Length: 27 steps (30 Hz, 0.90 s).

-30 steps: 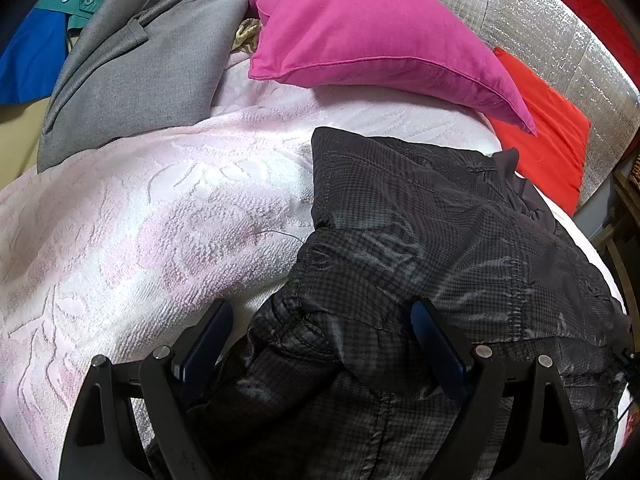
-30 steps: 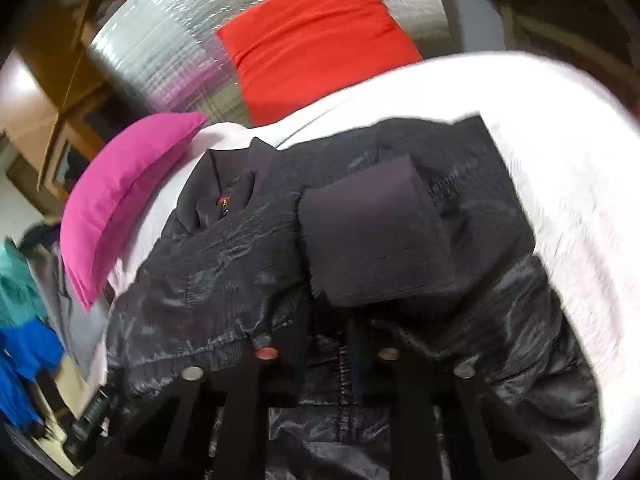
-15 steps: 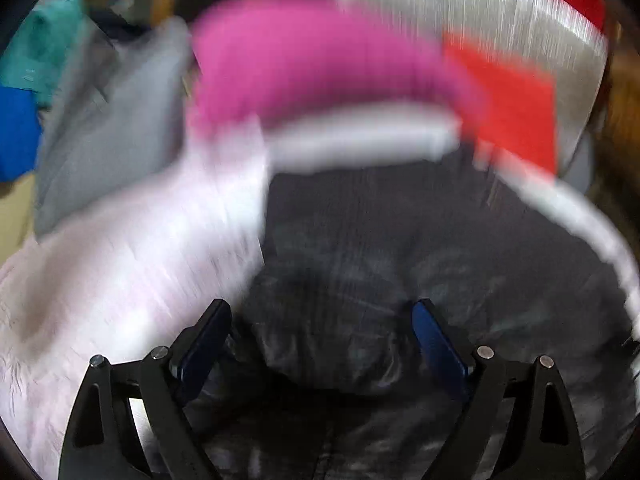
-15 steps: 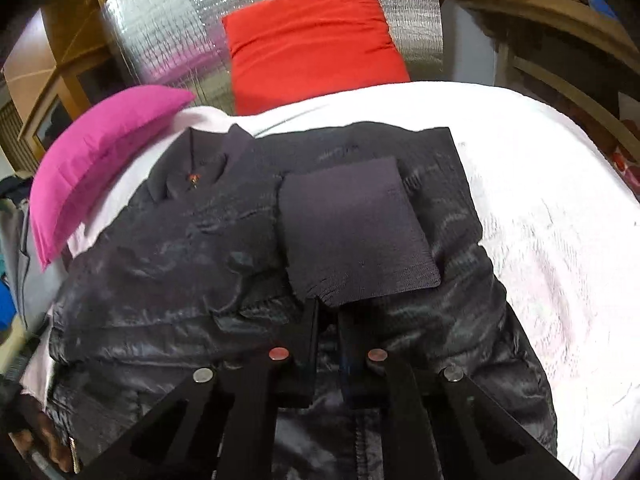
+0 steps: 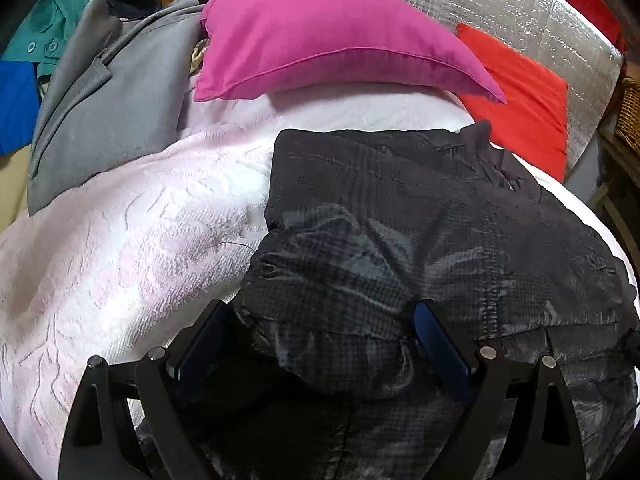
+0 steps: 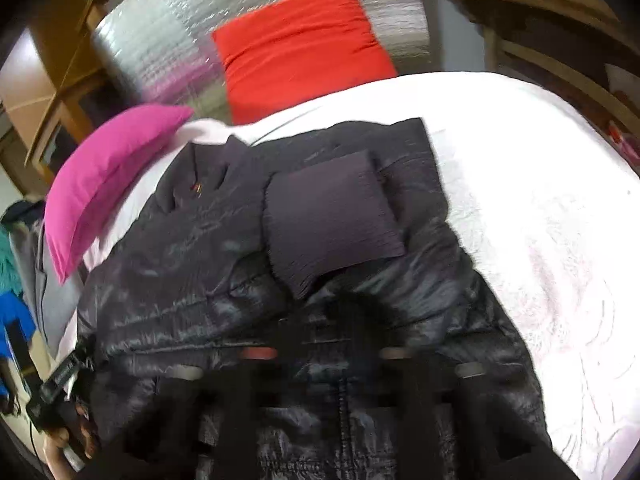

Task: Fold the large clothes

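Jacket (image 6: 224,280), black and glossy, lies spread across the bed (image 6: 540,208), its collar toward the head end and one ribbed cuff (image 6: 328,220) folded onto its chest. Left gripper (image 5: 320,340) stands wide open around a bunched sleeve, pads not pressing; right gripper (image 6: 332,320), blurred, has just been opening, nothing held. Pink pillow (image 5: 332,32) and red cushion (image 6: 296,44) sit at the head.

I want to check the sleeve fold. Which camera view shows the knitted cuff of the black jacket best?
The right wrist view: the ribbed cuff lies flat on the black jacket, fully visible. The left wrist view shows only the jacket's shiny shell; I cannot find the cuff there.
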Each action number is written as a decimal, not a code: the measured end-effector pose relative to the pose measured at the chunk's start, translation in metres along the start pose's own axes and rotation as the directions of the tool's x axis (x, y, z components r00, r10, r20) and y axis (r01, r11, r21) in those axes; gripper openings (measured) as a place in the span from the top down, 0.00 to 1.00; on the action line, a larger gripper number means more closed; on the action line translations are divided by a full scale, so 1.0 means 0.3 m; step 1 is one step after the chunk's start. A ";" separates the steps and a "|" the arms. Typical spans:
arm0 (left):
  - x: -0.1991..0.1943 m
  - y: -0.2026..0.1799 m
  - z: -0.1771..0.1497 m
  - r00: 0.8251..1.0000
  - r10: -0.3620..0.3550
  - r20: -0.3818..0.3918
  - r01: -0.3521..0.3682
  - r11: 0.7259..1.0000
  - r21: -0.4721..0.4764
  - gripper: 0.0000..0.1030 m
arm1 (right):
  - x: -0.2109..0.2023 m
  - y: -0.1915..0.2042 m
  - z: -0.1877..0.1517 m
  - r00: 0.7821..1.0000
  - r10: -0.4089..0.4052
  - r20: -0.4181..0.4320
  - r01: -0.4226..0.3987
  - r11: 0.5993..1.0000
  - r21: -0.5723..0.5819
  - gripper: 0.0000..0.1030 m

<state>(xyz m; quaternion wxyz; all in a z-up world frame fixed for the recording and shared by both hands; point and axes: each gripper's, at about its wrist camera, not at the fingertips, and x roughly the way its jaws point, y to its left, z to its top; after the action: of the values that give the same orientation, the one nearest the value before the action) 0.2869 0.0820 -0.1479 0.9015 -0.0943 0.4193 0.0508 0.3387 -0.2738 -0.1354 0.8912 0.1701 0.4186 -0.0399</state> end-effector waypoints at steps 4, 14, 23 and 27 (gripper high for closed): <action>0.002 -0.005 0.001 1.000 0.003 0.002 -0.003 1.000 0.002 0.09 | -0.046 0.072 0.007 0.992 -0.103 0.075 0.112 0.985 -0.129 0.11; -0.003 -0.008 -0.002 1.000 0.006 0.006 -0.006 1.000 0.005 0.09 | -0.141 0.175 0.015 0.966 -0.183 0.186 0.227 0.938 -0.260 0.11; -0.002 -0.008 -0.004 1.000 0.007 0.005 -0.007 1.000 0.005 0.09 | -0.140 0.184 0.004 0.961 -0.201 0.189 0.247 0.931 -0.270 0.11; -0.004 -0.009 -0.004 1.000 0.009 0.006 -0.009 1.000 0.007 0.09 | -0.131 0.191 0.016 0.967 -0.177 0.183 0.222 0.939 -0.264 0.11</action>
<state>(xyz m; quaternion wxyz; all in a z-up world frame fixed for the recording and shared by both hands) 0.2859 0.0790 -0.1474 0.9029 -0.0892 0.4171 0.0535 0.3289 -0.2244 -0.0872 0.9276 -0.0058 0.3640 -0.0835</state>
